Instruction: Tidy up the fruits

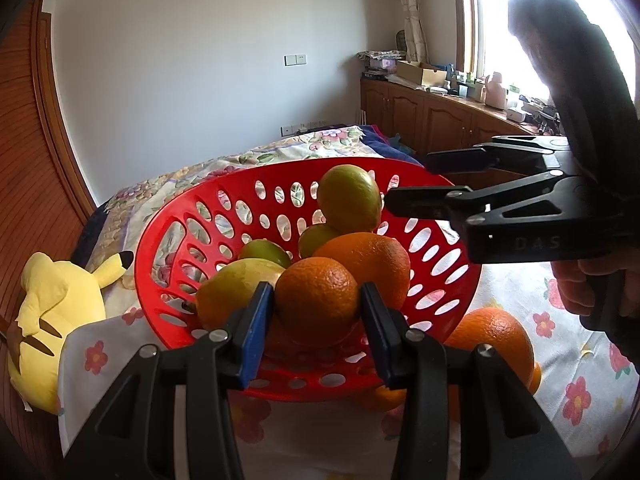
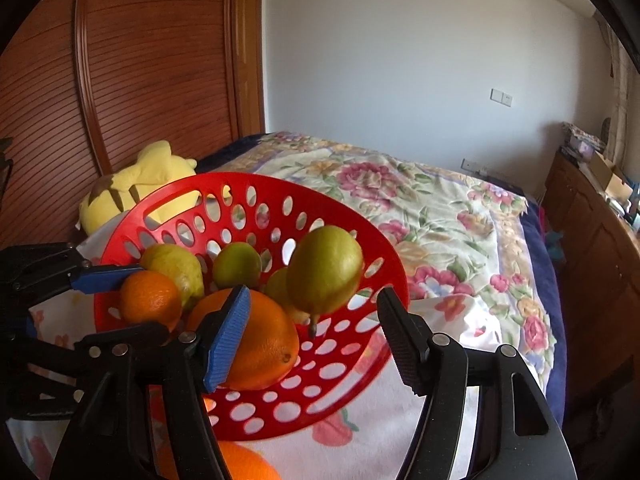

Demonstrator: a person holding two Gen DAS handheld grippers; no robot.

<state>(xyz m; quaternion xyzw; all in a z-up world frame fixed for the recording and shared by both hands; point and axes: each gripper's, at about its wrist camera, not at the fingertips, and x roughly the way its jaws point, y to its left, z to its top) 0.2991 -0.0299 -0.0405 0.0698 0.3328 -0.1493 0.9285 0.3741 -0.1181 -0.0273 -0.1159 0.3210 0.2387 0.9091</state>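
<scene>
A red perforated basket (image 1: 180,216) (image 2: 224,178) stands tilted on the floral bedspread and holds several fruits: a large orange (image 1: 368,260) (image 2: 256,344), a yellow-green pear (image 1: 228,284) (image 2: 176,264) and round green fruits (image 1: 264,252) (image 2: 236,266). My left gripper (image 1: 317,292) (image 2: 152,302) is shut on a smaller orange (image 1: 316,300) (image 2: 150,300) over the basket's near side. My right gripper (image 2: 314,294) (image 1: 408,180) is open. A green pear (image 2: 324,272) (image 1: 348,200) sits between its fingers, stem down, clear of both pads, above the pile.
Another orange (image 1: 496,340) (image 2: 244,464) lies on the cloth outside the basket. A yellow plush toy (image 1: 60,312) (image 2: 136,180) rests behind it by the wooden wardrobe doors (image 2: 120,80). A hand (image 1: 580,292) holds the right gripper. A cluttered wooden cabinet (image 1: 440,116) lines the window side.
</scene>
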